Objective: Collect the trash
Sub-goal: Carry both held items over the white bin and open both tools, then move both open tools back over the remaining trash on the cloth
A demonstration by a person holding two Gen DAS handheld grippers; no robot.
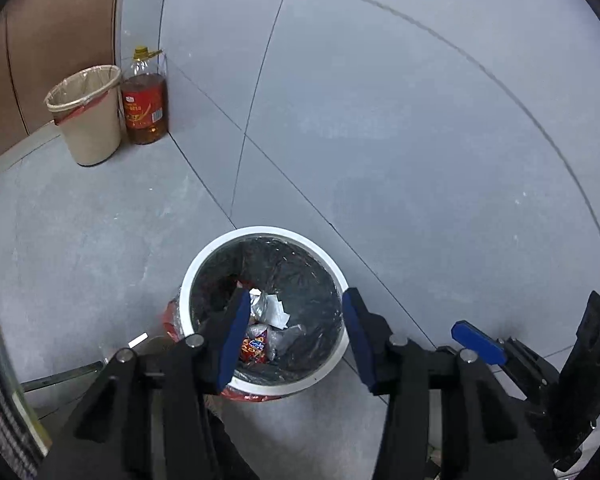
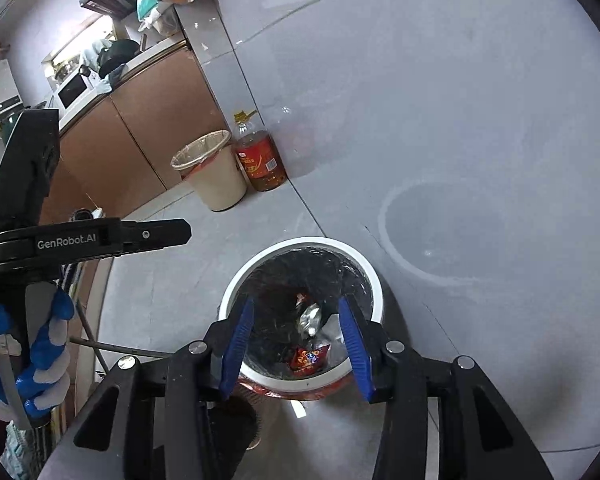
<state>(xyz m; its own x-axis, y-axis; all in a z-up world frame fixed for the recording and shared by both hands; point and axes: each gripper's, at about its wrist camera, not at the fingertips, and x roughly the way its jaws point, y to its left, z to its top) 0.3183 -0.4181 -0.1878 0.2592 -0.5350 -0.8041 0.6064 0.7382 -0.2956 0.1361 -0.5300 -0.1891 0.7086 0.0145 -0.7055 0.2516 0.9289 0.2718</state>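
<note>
A white-rimmed trash bin (image 1: 260, 233) with a dark liner stands on the grey floor, right below both grippers. Inside it lie crumpled silver and white wrappers (image 1: 270, 308) and a red snack packet (image 1: 256, 346). The right wrist view shows the same bin (image 2: 312, 240), a silver wrapper (image 2: 310, 316) and the red packet (image 2: 308, 360). My left gripper (image 1: 296, 296) hangs open over the bin's mouth with nothing between its blue pads. My right gripper (image 2: 296, 303) is open too, also empty, above the bin. A gloved hand (image 2: 40, 360) holds the left gripper at the left of the right wrist view.
A beige bin (image 1: 88, 120) with a clear liner and a large bottle of amber oil (image 1: 144, 100) stand against brown cabinets (image 1: 52, 32) at the far left. A cluttered counter with a microwave (image 2: 74, 90) runs above them. Grey tiled floor spreads to the right.
</note>
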